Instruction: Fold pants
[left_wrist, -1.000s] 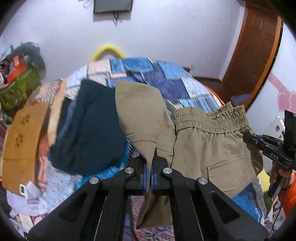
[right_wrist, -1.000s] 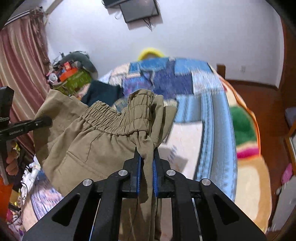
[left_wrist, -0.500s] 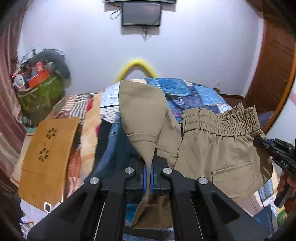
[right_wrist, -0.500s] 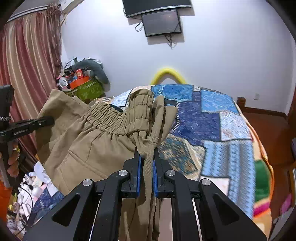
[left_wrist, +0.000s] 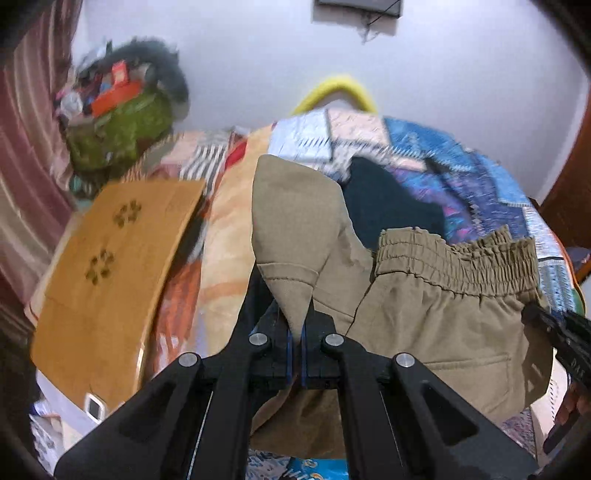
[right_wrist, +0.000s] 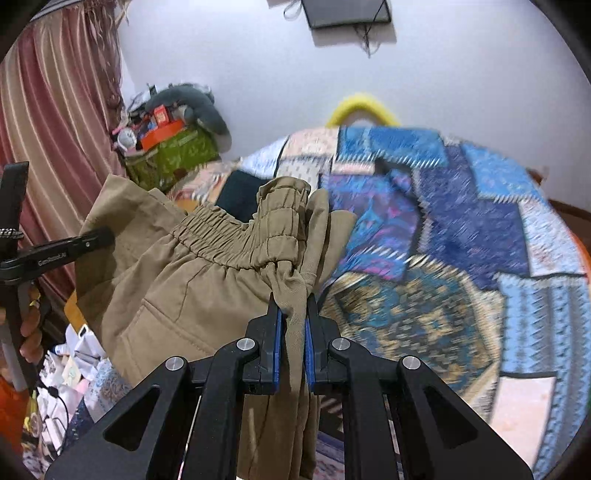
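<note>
The khaki pants (left_wrist: 436, 317) hang in the air above the bed, held by both grippers. My left gripper (left_wrist: 295, 332) is shut on a hemmed leg end (left_wrist: 291, 236) that sticks up in front of it. My right gripper (right_wrist: 293, 317) is shut on the bunched cloth just below the elastic waistband (right_wrist: 240, 240). The right gripper shows at the right edge of the left wrist view (left_wrist: 561, 336); the left gripper shows at the left edge of the right wrist view (right_wrist: 59, 251). A back pocket (left_wrist: 476, 373) faces the left camera.
A bed with a blue patchwork cover (right_wrist: 461, 229) lies below and ahead. A dark teal garment (left_wrist: 388, 206) lies on it. A brown board with flower cut-outs (left_wrist: 110, 258) leans at the left. A cluttered green bag (left_wrist: 118, 133) and curtain (right_wrist: 55, 122) stand at the left.
Both grippers tilted downward and shifted with the pants; the bed fills more of both views. The dark teal garment shows again behind the leg. Both grips are unchanged.
</note>
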